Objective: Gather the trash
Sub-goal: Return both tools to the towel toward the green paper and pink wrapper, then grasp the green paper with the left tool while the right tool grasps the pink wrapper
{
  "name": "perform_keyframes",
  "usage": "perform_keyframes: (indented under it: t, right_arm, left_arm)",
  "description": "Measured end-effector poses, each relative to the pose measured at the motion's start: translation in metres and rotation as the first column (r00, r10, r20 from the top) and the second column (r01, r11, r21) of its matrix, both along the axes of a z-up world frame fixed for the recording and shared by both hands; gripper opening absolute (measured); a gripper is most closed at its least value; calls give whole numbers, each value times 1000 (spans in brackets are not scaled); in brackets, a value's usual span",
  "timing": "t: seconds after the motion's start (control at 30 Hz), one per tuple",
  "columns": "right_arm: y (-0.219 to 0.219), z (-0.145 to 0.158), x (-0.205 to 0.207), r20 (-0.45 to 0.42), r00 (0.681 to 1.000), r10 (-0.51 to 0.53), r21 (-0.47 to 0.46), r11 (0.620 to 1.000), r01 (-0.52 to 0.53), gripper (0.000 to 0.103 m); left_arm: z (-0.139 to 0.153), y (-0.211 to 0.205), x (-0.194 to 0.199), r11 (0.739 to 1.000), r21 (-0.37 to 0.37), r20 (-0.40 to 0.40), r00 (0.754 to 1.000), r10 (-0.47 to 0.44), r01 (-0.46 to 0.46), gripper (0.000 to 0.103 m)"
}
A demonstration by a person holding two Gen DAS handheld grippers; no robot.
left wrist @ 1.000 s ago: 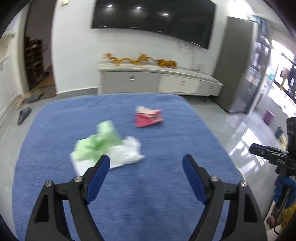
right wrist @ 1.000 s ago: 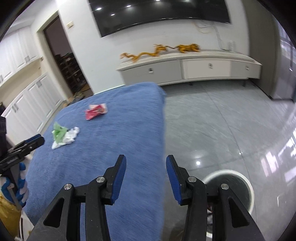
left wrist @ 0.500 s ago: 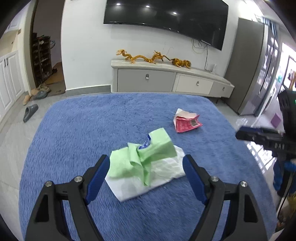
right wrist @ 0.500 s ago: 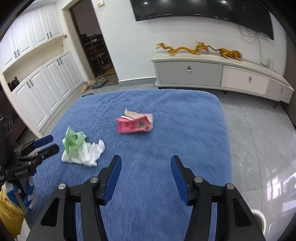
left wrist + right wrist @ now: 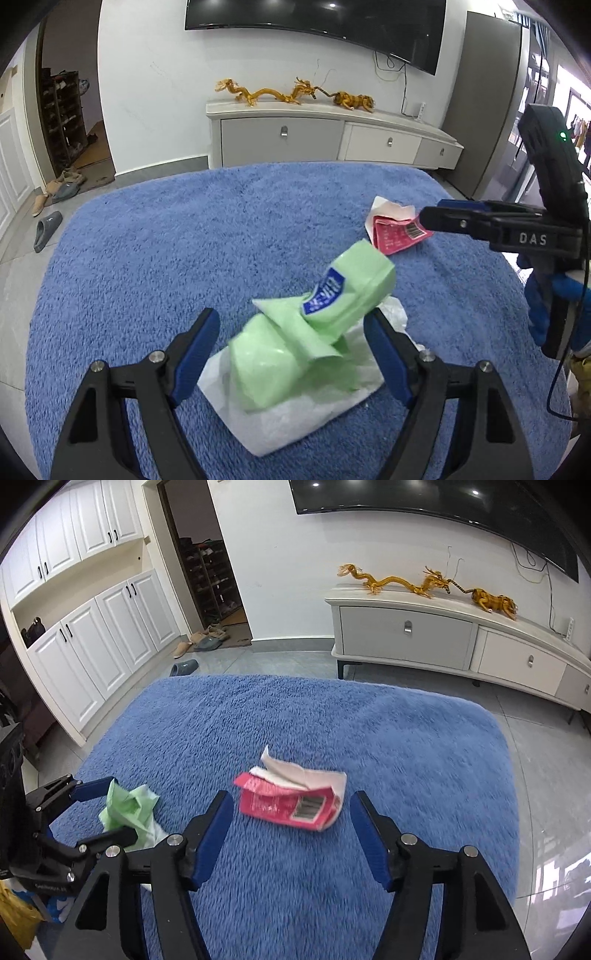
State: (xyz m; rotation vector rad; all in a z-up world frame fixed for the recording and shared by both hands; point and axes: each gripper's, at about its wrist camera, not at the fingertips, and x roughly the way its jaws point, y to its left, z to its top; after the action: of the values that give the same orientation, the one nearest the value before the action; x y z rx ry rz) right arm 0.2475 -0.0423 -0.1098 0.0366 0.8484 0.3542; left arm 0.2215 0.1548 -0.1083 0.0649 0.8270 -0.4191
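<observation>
A blue shaggy cloth (image 5: 155,266) covers the tabletop; two pieces of trash lie on it, near each other but apart.

The left claw (image 5: 291,352) is spread wide, its blue fingers (image 5: 197,349) on either side of a crumpled green wrapper (image 5: 306,332) with a blue label; the wrapper sits on a white tissue (image 5: 295,417), and neither finger clearly presses it, so the claw grips nothing. In the right wrist view the same left claw (image 5: 107,812) appears at the far left, straddling the green wrapper (image 5: 127,805).

The right claw (image 5: 291,834) is also wide open and holds nothing; a torn red packet (image 5: 291,799) with a white flap lies on the cloth between and just beyond its fingertips, not touching them. In the left wrist view the right claw (image 5: 436,216) comes in from the right, its tip over the red packet (image 5: 393,232).

Behind the tabletop stands a low white cabinet (image 5: 461,638) with golden dragon figures (image 5: 406,583) on top, under a dark wall screen (image 5: 314,16); white cupboards (image 5: 92,635) line the left wall; slippers (image 5: 48,229) lie on the grey floor by a doorway.
</observation>
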Motion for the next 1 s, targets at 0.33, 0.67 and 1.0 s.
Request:
perform_keyframes:
  t: [0.33,0.67,1.0]
  right_arm:
    - [2,-15,12,-27,999,21,-1,1000,-22,63]
    - [0,-16,16,-10,999,36,-4,999,-36,66]
    - [13,-12,18,23,989,146,-98,985,-143,68]
  left_arm:
    - [-16,-20,14,998,34,-47,997,-54,56,56]
    - [-15,-27,27,996,59,-53,997,-61,64,56]
    - [-18,-38,36,996,53,-76,995,-65,69,56]
